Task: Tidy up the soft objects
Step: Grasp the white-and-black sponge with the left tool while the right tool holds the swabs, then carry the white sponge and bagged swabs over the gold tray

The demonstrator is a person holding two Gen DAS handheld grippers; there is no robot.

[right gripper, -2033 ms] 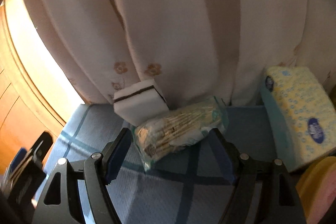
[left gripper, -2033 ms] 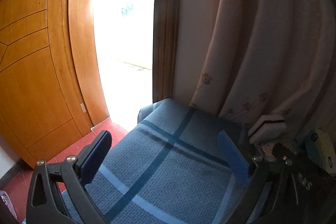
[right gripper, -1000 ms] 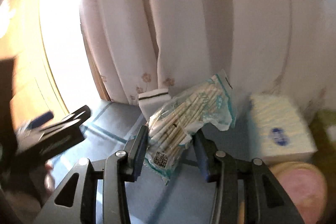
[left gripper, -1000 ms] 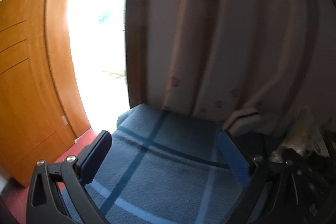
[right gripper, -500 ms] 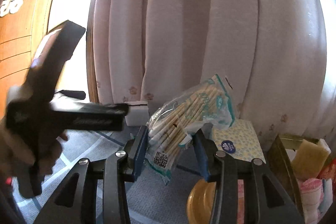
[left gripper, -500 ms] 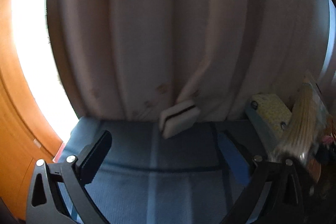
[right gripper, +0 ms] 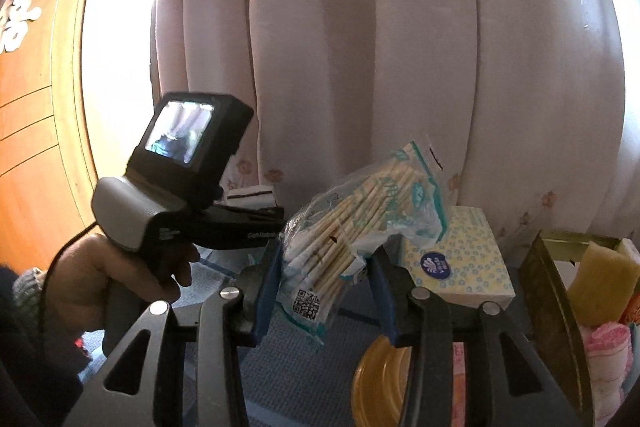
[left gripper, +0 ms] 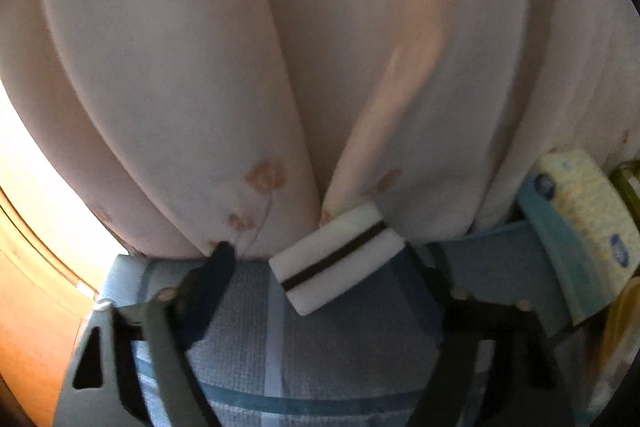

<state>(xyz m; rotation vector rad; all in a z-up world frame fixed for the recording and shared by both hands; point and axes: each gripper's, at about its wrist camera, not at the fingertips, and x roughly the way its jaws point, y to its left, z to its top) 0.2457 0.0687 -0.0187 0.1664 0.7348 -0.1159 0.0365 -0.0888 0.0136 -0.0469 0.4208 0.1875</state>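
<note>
A white sponge with a dark middle stripe (left gripper: 336, 259) lies on the blue checked cloth (left gripper: 320, 355) against the curtain. My left gripper (left gripper: 324, 279) is open, its fingers either side of the sponge, not touching it. My right gripper (right gripper: 324, 283) is shut on a clear bag of cotton swabs (right gripper: 360, 223) and holds it up above the cloth. The sponge also shows in the right wrist view (right gripper: 252, 193), behind the left gripper's body (right gripper: 168, 211).
A yellow-patterned tissue pack (left gripper: 580, 227) (right gripper: 456, 259) lies at the right by the curtain (left gripper: 280, 67). A gold box (right gripper: 560, 307) holds a yellow sponge (right gripper: 600, 279) and pink cloth (right gripper: 608, 351). A round yellow lid (right gripper: 376, 379) sits below the right gripper. A wooden door (right gripper: 28, 147) stands left.
My left gripper swung right from the doorway and closed in on the sponge. My right gripper shut on the swab bag, lifted it and moved right toward the gold box.
</note>
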